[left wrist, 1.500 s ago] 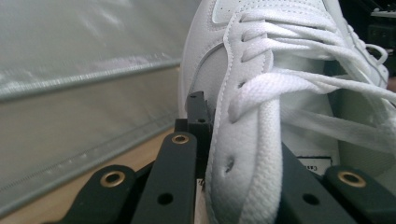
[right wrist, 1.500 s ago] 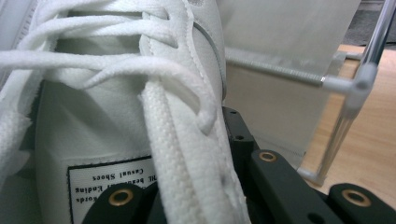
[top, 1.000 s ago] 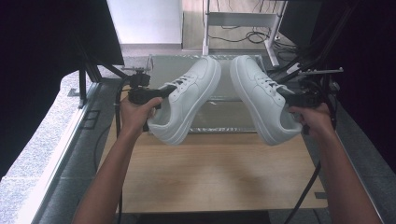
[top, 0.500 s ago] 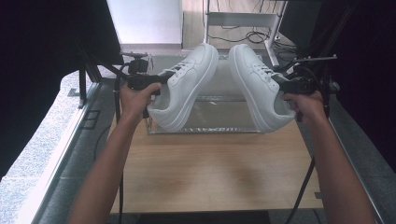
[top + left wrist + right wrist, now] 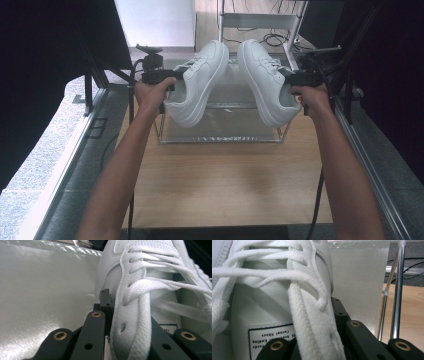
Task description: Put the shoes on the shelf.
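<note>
High view: both white sneakers [image 5: 197, 82] held above clear box [image 5: 220, 131].

My forearms are bare, without sleeves, and each hand carries a black gripper, the left gripper [image 5: 176, 76] and right gripper [image 5: 286, 76], with brass-ringed screw holes and a trailing black cable.

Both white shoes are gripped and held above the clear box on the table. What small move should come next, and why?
Probably lower both into the clear box. The left gripper clamps the left shoe by its collar, the right gripper the right shoe; both hang toes-forward over the box's open top, not yet inside.
</note>
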### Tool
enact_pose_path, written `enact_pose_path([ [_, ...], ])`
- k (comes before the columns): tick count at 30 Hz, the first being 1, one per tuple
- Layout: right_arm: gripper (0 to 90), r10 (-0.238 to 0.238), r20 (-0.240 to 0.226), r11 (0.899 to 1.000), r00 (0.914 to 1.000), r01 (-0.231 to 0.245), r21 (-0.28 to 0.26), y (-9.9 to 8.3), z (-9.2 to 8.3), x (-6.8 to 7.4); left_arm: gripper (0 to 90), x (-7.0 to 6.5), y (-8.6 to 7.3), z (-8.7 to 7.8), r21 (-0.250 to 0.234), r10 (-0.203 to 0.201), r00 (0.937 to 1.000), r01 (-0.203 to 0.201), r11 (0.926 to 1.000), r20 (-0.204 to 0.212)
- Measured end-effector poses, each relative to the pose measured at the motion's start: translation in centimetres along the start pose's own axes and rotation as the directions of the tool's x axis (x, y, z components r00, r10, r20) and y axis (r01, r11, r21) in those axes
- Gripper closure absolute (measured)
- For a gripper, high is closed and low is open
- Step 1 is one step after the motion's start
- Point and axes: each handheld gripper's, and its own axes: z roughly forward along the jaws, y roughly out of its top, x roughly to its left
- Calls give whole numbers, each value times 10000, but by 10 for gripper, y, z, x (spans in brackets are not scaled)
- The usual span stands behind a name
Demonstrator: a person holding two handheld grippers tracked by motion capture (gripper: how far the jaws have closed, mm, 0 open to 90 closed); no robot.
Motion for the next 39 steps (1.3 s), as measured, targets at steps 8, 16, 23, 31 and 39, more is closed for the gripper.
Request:
enact_pose_path([
  [8, 868, 401, 380, 9992, 9985, -400, -43, 19, 16, 0, 847, 5, 20, 13, -88, -204, 9987, 200, 9998, -466],
  [16, 867, 515, 701, 9986, 9962, -519, 37, 39, 36, 5, 847, 8, 37, 33, -37, -443, 9947, 441, 9990, -928],
  [23, 865, 849, 1278, 9958, 9882, -885, 225, 49, 61, 12, 844, 16, 41, 50, -96, -1066, 9807, 1064, 9943, -1637],
  [31, 845, 766, 1861, 9955, 9795, -857, 411, 57, 84, 32, 841, 11, 43, 65, 91, -1251, 9748, 1290, 9916, -1847],
  [39, 843, 1121, 2402, 9926, 9642, -1201, 189, 54, 94, 34, 823, 16, 38, 76, 216, -1511, 9653, 1592, 9870, -2130],
])
